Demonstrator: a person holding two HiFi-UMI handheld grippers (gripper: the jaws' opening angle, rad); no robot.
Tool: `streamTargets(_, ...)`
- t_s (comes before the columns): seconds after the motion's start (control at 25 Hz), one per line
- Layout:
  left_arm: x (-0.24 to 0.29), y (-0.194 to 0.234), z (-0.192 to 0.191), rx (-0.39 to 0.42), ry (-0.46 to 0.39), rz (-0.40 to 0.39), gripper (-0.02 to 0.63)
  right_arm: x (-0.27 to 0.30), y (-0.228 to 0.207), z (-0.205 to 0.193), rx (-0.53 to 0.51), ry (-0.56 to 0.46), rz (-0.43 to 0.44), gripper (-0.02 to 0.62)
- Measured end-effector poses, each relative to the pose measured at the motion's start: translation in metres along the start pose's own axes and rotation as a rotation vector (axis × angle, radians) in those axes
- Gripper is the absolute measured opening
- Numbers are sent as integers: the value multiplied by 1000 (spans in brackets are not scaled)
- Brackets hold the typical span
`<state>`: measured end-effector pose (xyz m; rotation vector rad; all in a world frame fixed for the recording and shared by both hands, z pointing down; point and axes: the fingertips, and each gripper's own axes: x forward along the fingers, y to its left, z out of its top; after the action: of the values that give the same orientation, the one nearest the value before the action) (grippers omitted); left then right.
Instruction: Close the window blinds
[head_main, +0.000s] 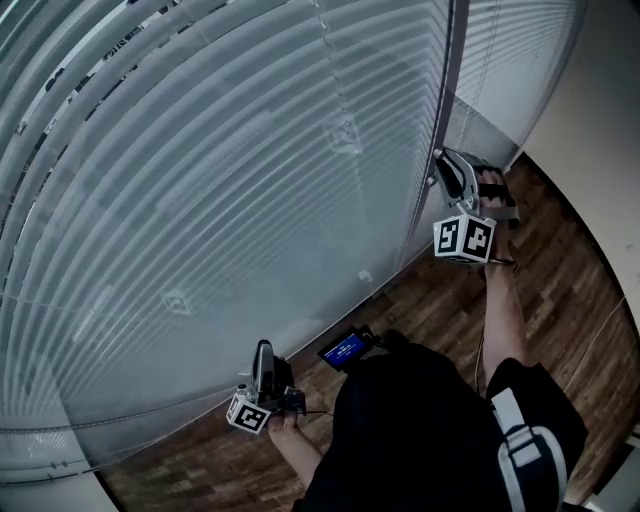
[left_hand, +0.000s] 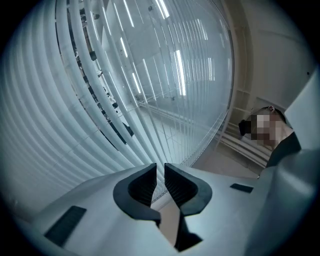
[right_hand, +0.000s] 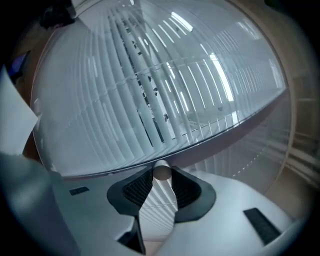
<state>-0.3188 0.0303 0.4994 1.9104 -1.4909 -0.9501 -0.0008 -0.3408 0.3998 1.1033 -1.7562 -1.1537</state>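
Although most slats of the blinds lie flat and overlapping across the window, a band of them at about 11 o'clock in the head view shows dark gaps, so the closing looks unfinished. The same open strip appears near 12 o'clock in the right gripper view.

Just below it there, the pale round end of the tilt wand sits pinched between the ribbed jaws of the right gripper, seen end-on. In the head view that gripper is raised at 2 o'clock, just beside the dark window post.

The step in hand is probably turning the wand to tip the remaining slats shut. To do it well, I would roll the gripper about the wand's own axis, without dragging it down or sideways, since a smooth round rod is likely to slip or swing under a skewed pull. The pinch should stay firm and square. The gapped band is the thing to watch; stop turning once the dark lines vanish, because forcing past that could strain the mechanism.

The left gripper hangs low at 7 o'clock in the head view, over the wooden floor. Its jaws are drawn almost together with nothing between them, and it is best held clear of the slats.
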Motion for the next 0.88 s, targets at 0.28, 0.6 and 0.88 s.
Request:
streamTargets(0.28, 0, -1, -4, -2, 1, 8, 55, 0, 1, -4, -189, 30, -44, 126)
streamTargets(0.6, -4, 1, 0, -11, -7, 14, 55, -1, 3, -3, -394, 69, -69, 126)
streamTargets(0.88, -8, 7, 5, -5, -12, 3, 55, -10, -8, -3, 338, -37, 73, 204)
